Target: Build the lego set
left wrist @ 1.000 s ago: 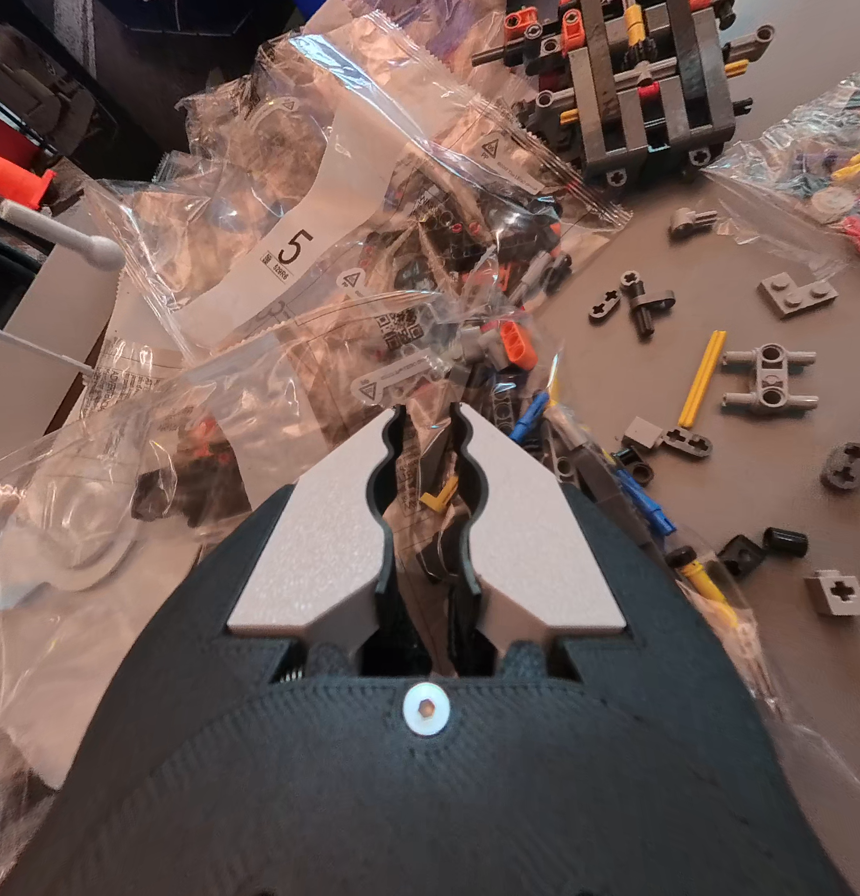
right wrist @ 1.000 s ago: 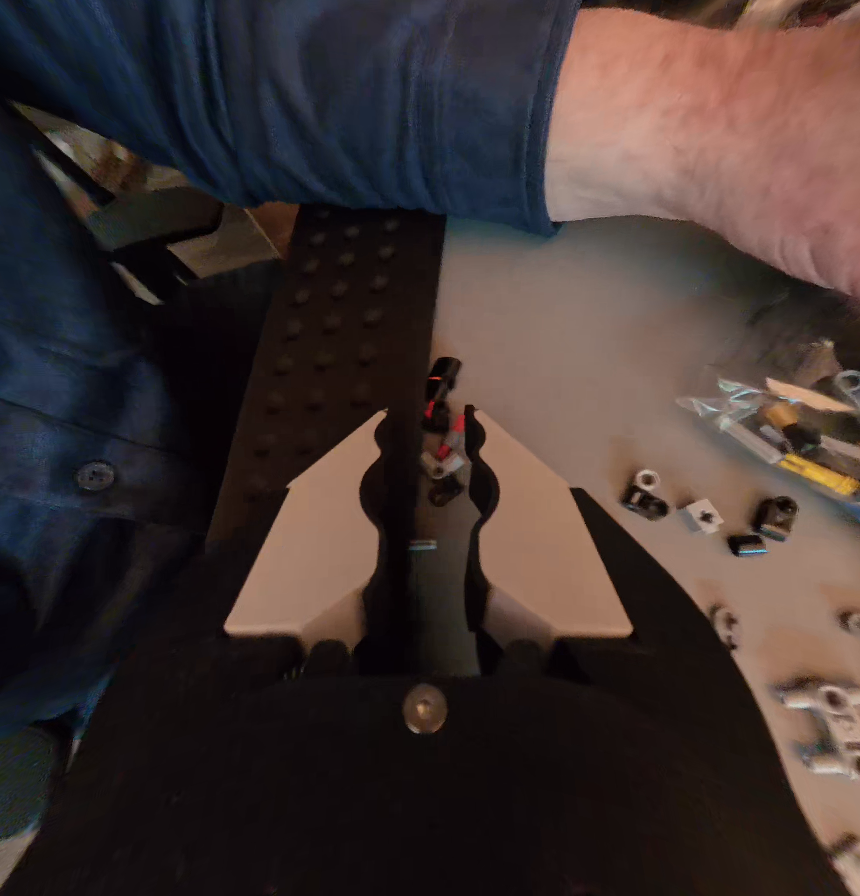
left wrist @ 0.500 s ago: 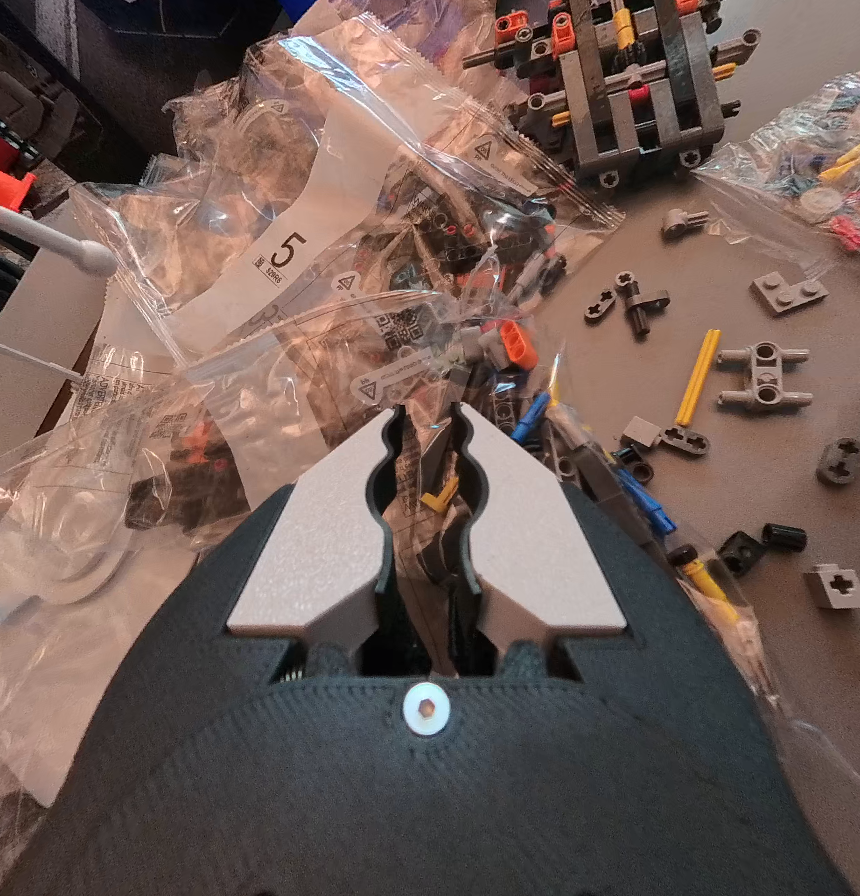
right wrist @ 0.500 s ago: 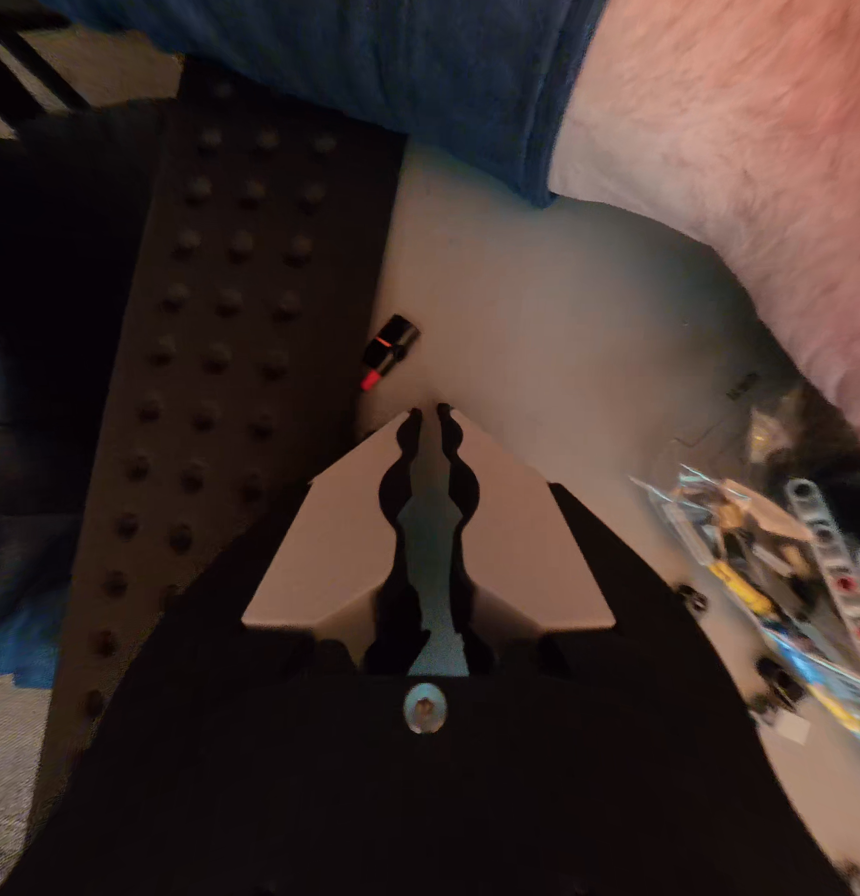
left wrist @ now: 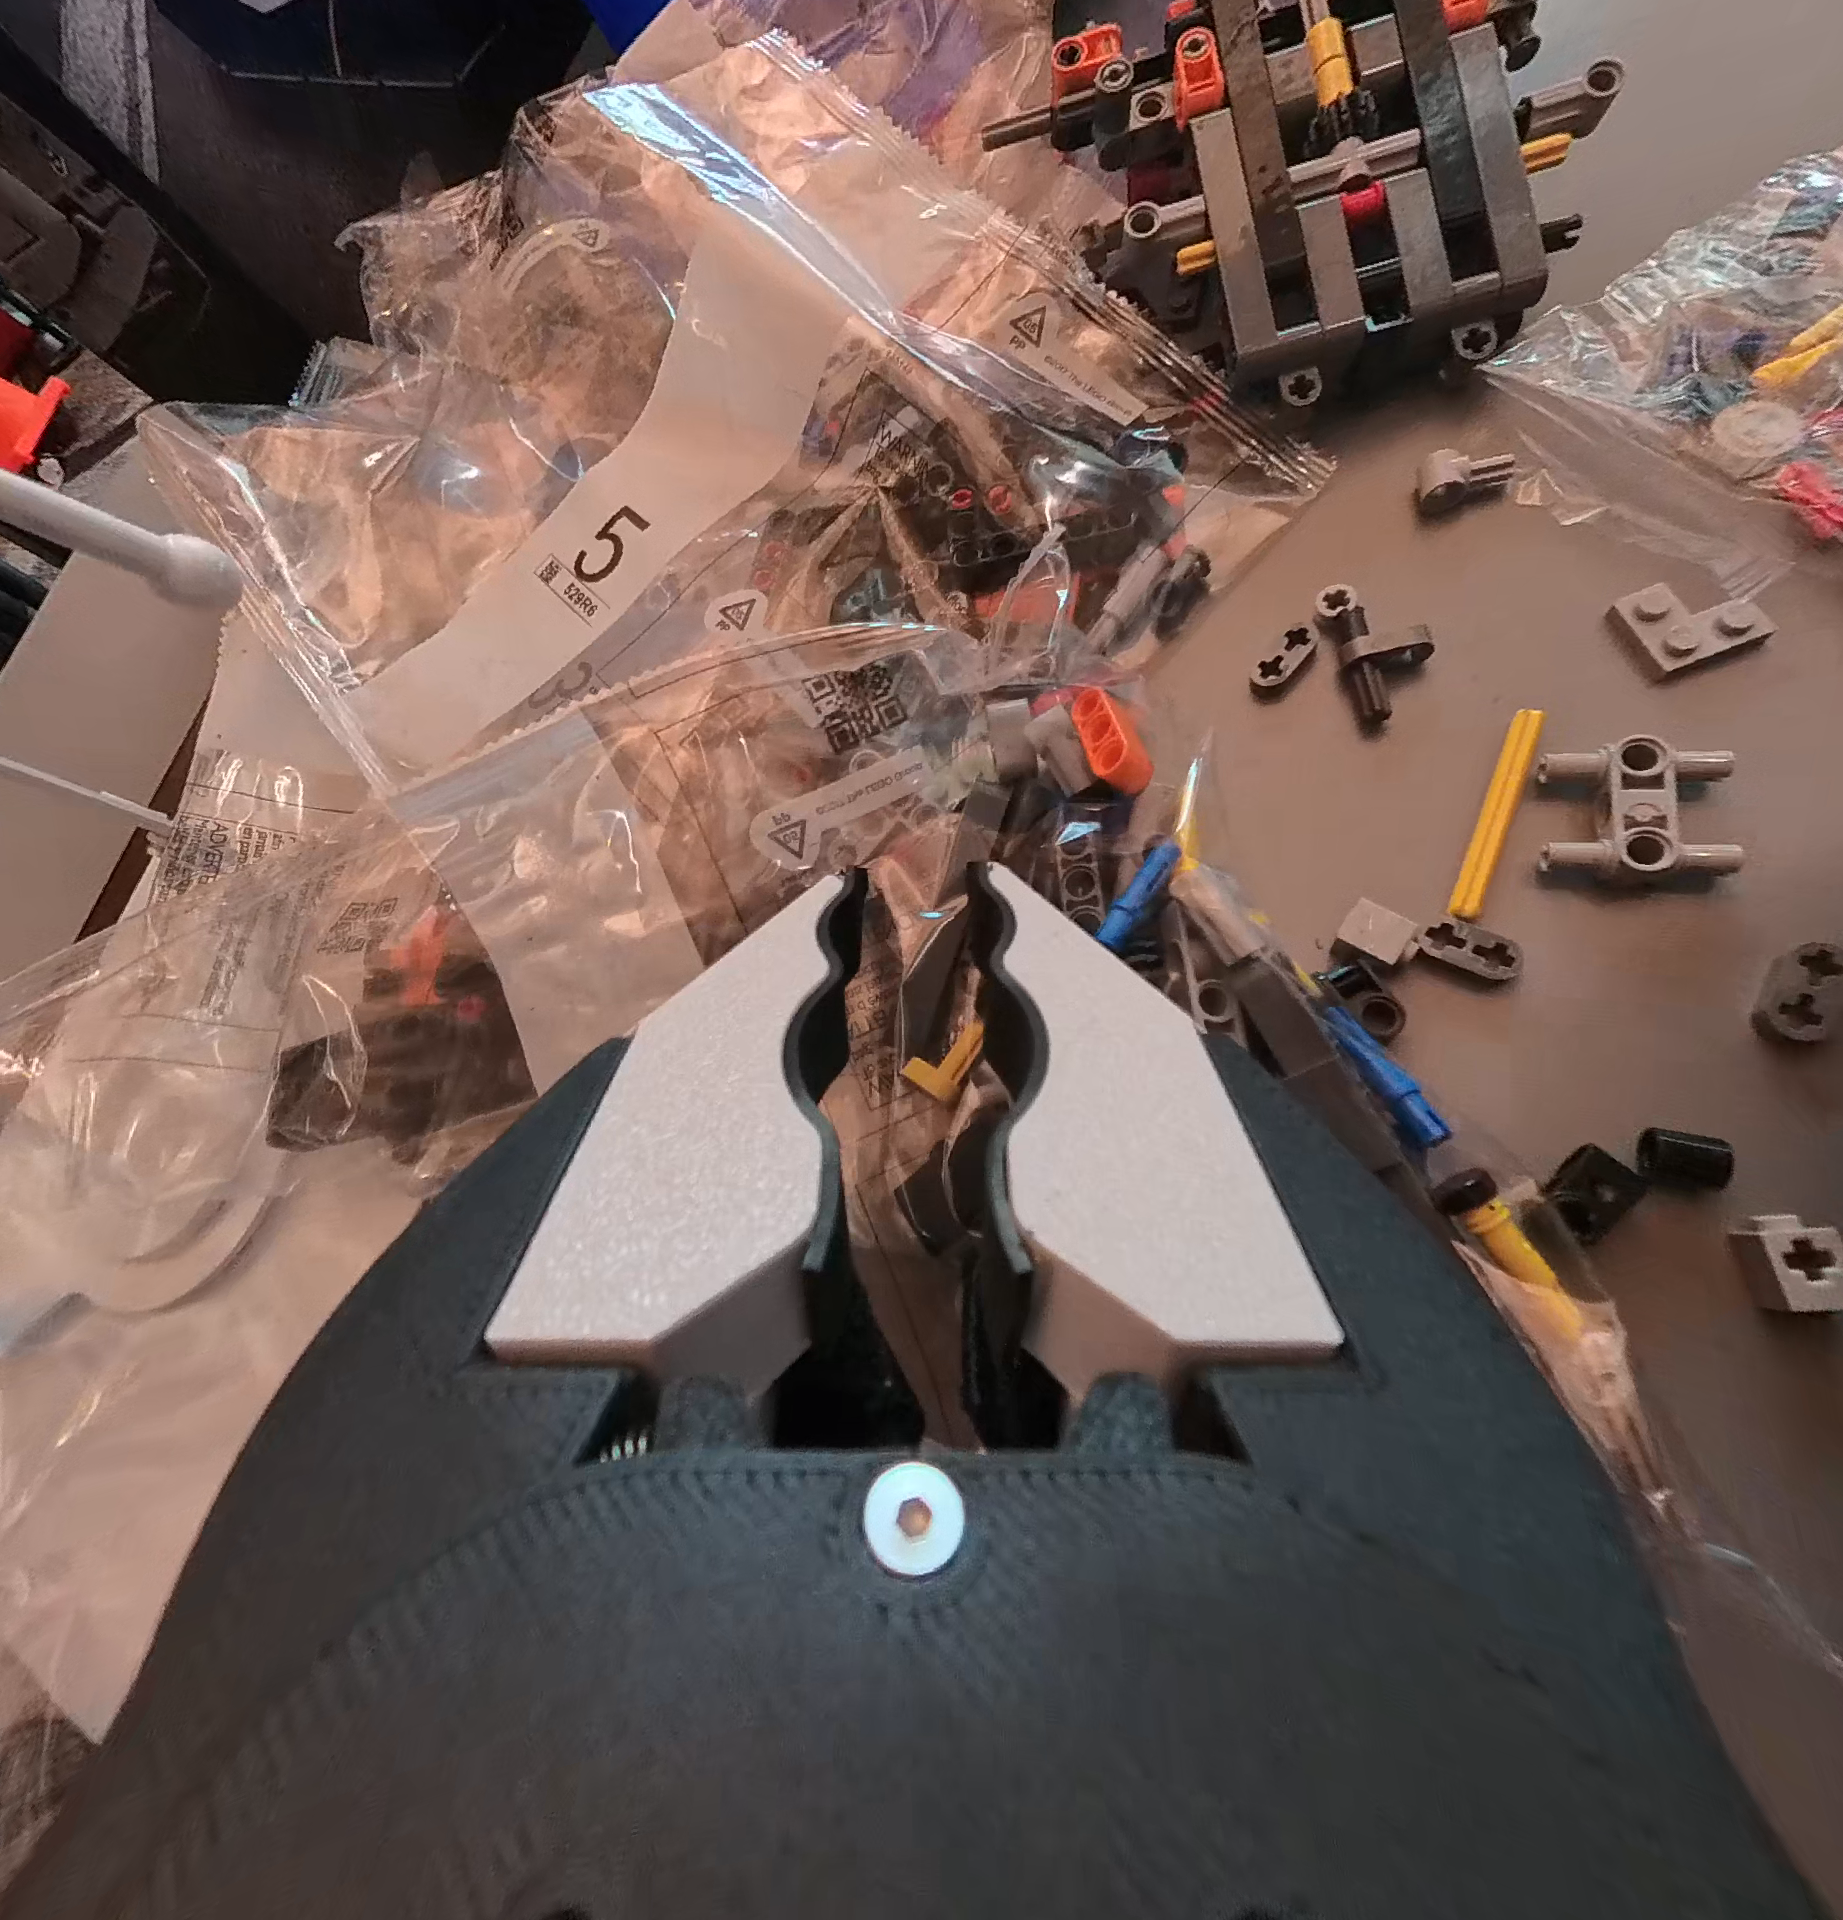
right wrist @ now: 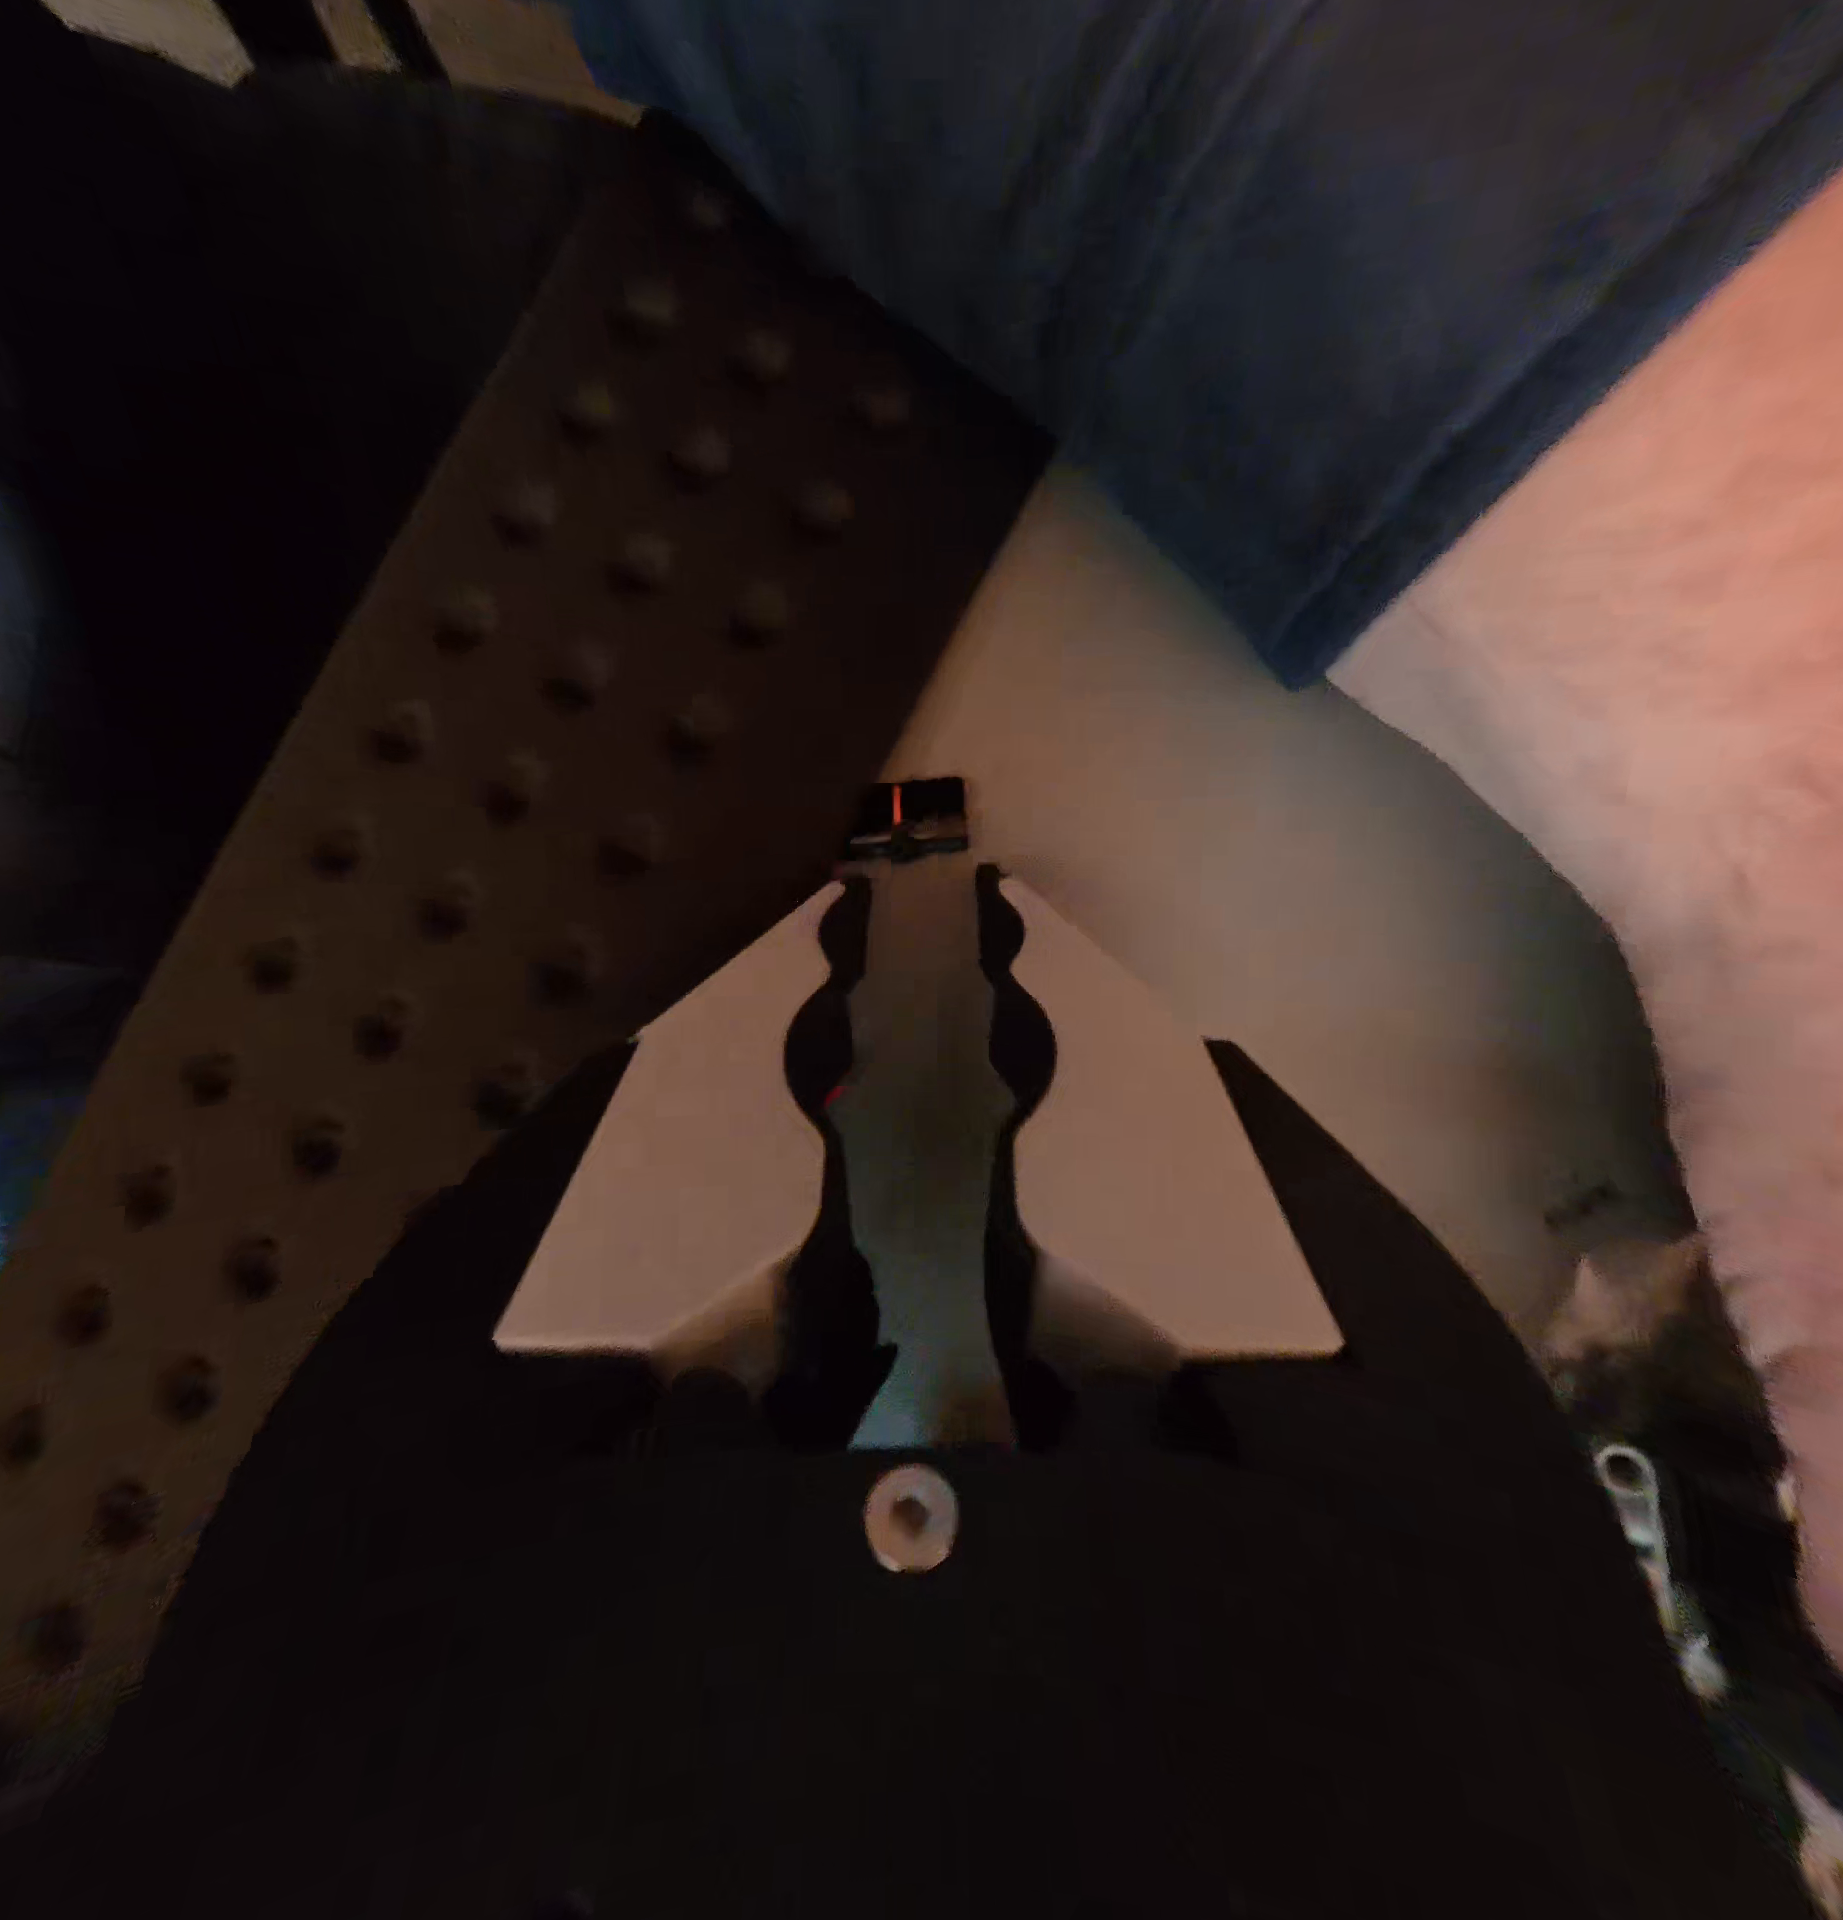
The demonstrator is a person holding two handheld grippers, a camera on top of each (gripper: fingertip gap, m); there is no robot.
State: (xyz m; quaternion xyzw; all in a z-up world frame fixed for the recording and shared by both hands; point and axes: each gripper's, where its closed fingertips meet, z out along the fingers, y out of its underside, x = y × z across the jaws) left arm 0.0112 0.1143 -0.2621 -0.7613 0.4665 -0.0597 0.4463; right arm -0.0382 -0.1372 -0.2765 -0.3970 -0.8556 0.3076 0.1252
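In the left wrist view we see the left gripper [left wrist: 917, 883] above a heap of clear bags [left wrist: 751, 436] full of small parts. Its jaws stand a little apart, and a crumpled bag with a yellow piece [left wrist: 943, 1065] shows in the gap; we cannot tell if the jaws pinch the plastic or only hover over it. Far ahead on the table [left wrist: 1260, 810] stands the half-built model [left wrist: 1343, 177], grey and black with orange and yellow pins. To the right of the bags loose parts lie apart from one another: a yellow axle [left wrist: 1497, 812], a grey connector [left wrist: 1636, 808], a grey L-shaped plate [left wrist: 1691, 632] and a grey block [left wrist: 1798, 1260]. All of this only the left view shows.

The right wrist view is dark and blurred, and it shows other things. The right gripper [right wrist: 919, 883] has its jaws spread a little, with nothing between them. Just beyond its tips lies a small black part with a red mark [right wrist: 912, 816], at the edge of a dark studded plate [right wrist: 460, 727]. Above are a blue sleeve [right wrist: 1208, 260] and a bare forearm [right wrist: 1675, 727]. At the right edge we see a light beam with holes [right wrist: 1649, 1527], blurred.
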